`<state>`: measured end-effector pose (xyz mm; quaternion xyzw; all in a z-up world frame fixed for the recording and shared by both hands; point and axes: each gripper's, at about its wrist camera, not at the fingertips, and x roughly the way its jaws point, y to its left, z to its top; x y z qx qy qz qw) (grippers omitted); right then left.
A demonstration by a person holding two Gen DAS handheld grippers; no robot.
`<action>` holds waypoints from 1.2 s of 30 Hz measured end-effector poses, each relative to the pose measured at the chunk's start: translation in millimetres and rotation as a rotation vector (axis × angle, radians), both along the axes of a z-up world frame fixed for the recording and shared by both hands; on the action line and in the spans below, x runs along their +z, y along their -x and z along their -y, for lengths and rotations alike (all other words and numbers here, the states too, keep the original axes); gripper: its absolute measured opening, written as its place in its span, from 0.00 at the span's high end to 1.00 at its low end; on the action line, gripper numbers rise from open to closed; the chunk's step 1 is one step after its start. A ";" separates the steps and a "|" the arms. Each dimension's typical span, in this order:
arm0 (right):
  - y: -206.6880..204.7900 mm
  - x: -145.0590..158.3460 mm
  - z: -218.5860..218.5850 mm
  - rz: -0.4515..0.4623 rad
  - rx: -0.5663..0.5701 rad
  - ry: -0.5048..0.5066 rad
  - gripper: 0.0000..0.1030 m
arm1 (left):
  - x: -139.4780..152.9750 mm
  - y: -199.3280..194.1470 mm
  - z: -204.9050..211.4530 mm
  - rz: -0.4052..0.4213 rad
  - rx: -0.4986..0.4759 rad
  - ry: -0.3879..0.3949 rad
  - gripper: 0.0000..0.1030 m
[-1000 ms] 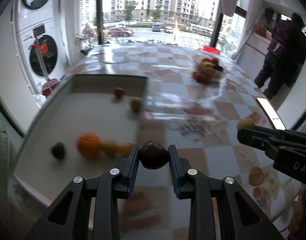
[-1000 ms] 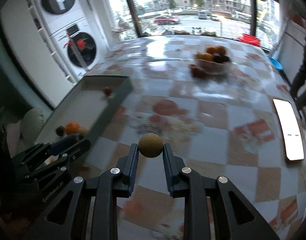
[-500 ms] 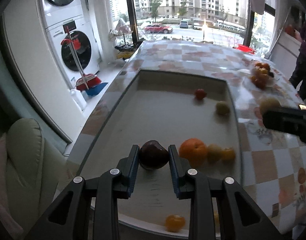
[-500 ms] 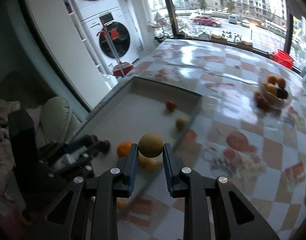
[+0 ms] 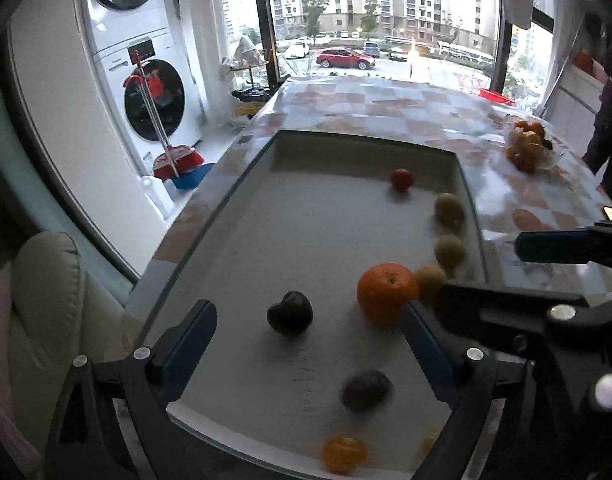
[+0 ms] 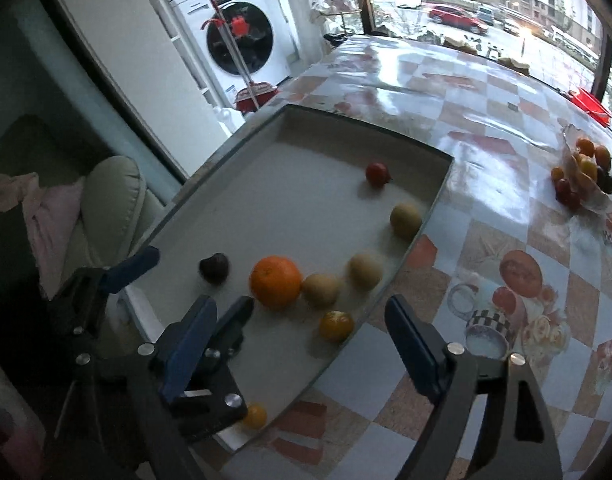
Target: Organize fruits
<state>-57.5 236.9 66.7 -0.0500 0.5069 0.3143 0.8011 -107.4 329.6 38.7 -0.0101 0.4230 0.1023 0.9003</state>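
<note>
A white tray [image 5: 242, 200] on the checkered table holds several fruits. A dark plum [image 5: 290, 312] lies in it, also in the right wrist view [image 6: 214, 267]. Beside it are a big orange [image 5: 387, 294] [image 6: 276, 287], tan-green round fruits [image 6: 365, 271] [image 5: 449, 251], a red fruit [image 5: 401, 179] and small yellow ones [image 6: 336, 325]. My left gripper [image 5: 309, 344] is open and empty above the tray's near end. My right gripper [image 6: 302, 340] is open and empty over the tray's right rim.
A glass bowl of more fruit [image 6: 589, 176] stands at the far right of the table [image 6: 485, 112]. A washing machine [image 5: 154, 96] and a red broom [image 5: 174, 160] are to the left. A pale chair [image 5: 50, 320] is at the near left. A person [image 5: 609, 132] stands at the far right.
Both grippers have opened. The dark plum dropped from my left gripper into the tray, and the tan-green fruit left my right gripper and lies in the tray.
</note>
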 end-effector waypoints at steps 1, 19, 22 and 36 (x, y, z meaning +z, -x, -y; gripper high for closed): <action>1.0 1.1 0.8 0.007 -0.002 0.013 0.12 | -0.1 0.5 0.8 -0.004 0.000 0.006 0.08; 18.5 10.8 24.4 0.041 -0.039 0.125 0.00 | 7.3 38.0 37.5 -0.069 0.014 0.048 0.00; 22.0 11.7 25.2 0.035 -0.031 0.118 0.00 | 11.6 39.2 37.9 -0.077 0.020 0.056 0.00; 24.8 18.7 29.7 0.053 -0.047 0.124 0.00 | 12.5 38.9 38.4 -0.105 0.089 -0.002 0.00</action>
